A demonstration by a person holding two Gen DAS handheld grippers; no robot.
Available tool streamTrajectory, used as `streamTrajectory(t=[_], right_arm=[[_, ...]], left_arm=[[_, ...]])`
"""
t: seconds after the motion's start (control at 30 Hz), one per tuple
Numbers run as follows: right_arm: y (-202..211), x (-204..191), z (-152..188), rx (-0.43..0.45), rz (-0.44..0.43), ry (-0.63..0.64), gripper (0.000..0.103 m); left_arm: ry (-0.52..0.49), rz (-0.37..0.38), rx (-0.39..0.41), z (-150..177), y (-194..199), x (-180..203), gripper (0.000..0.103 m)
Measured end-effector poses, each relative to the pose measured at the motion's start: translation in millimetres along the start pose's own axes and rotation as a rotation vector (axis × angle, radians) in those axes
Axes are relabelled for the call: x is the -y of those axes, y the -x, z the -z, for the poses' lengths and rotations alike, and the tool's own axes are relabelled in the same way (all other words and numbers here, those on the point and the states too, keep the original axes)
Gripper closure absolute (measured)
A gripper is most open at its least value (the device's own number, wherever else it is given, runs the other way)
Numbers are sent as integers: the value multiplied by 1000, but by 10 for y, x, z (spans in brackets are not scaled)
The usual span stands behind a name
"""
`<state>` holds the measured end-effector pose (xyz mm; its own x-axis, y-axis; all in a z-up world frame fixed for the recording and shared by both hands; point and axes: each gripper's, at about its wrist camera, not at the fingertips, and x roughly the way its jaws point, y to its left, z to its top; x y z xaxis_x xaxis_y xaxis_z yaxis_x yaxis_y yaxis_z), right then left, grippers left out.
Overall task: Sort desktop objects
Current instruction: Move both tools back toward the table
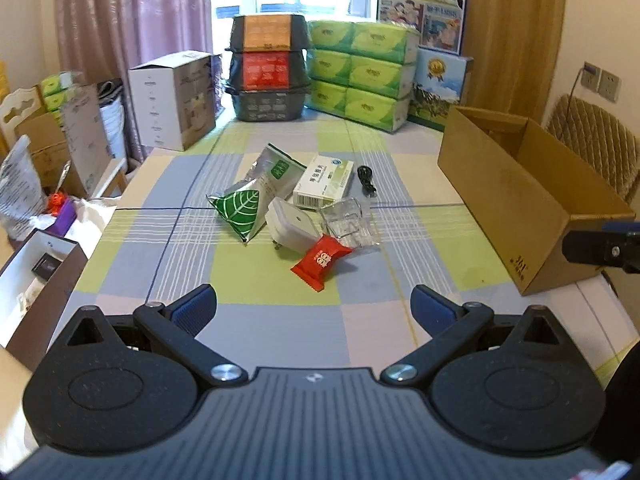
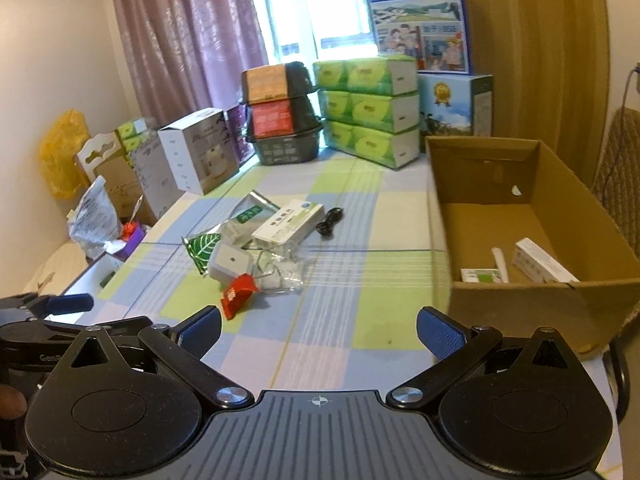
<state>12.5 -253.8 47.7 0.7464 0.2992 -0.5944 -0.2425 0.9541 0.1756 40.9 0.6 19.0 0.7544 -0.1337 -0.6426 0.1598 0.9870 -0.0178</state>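
Both grippers hang above the near edge of the tabletop with nothing in them: the left gripper (image 1: pixel 314 308) has its ribbed blue pads spread wide, and the right gripper (image 2: pixel 320 330) is spread just as wide.

The stuff to sort is one loose pile around the middle of the checked tablecloth (image 1: pixel 280 280), which is soft pastel squares of green, blue and pink. There's a glossy red snack packet (image 1: pixel 321 257) nearest, touching a rounded white plastic plug adapter (image 1: pixel 289 226). Beside that sit a crinkly green leaf-print pouch (image 1: pixel 240 210), a silver foil bag (image 1: pixel 276 174), a flat white-and-green carton (image 1: pixel 324 185), some clear plastic packaging (image 1: pixel 347 222) and a coiled black cable (image 1: pixel 366 180).

An open cardboard box (image 2: pixel 520 300) runs along the right edge, with a few small cartons inside. Tissue packs (image 1: pixel 360 74) and stacked black baskets (image 1: pixel 268 68) line the far edge under the window, purple curtains behind.
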Motion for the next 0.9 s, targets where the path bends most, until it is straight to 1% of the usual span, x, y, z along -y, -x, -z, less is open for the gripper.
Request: streamTrajectory(t=[0.1,0.27,0.5,0.6,0.9], right_arm=[[-123,-69,-22,-11,-13,21,2],[-375,-191,-53,-21,-37,57,2],[-821,-252,-85,-46,-53,77,2],[-1028,-234,-126,-52,-52,78,2],[-1683,-173,-236,-71,-28,121,2]], left_arm=[[-22,-5,-15,-28,-125,-69,2],[-52,21,-35,-54,-347,-187,2],[-96,58,-66,-46,-712,-328,2],[-95,70,-72,-92,-858,-378,2],[-66,43,-47,-327,-1257,-497,5]])
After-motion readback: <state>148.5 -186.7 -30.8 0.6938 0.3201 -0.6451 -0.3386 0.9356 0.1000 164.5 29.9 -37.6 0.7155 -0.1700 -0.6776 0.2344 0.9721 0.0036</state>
